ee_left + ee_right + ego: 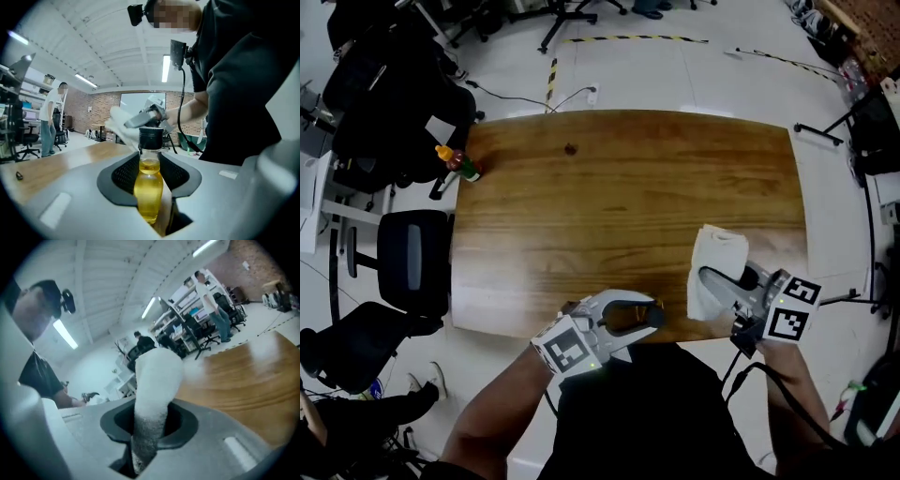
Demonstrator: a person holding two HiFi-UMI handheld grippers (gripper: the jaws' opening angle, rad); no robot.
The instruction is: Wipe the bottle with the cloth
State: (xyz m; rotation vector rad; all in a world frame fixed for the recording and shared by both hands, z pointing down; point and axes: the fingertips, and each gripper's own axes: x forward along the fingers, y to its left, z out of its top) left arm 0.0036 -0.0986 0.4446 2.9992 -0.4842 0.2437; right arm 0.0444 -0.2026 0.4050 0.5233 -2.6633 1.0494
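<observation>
A small clear bottle (149,187) of yellow liquid with a black cap stands upright between the jaws of my left gripper (149,174), which is shut on its body. In the head view this gripper (649,317) hangs over the table's near edge, with the bottle (628,319) showing as a yellow patch between the jaws. My right gripper (722,281) is shut on a white cloth (714,267), which sticks up and forward out of the jaws (154,390). The cloth (123,125) and the right gripper sit just beyond the bottle's cap, apart from it.
The wooden table (628,197) stretches ahead, with a small dark speck (570,148) near its far edge. A red sauce bottle with an orange cap (457,163) lies at the far left corner. Office chairs (411,253) crowd the left side. People stand in the background.
</observation>
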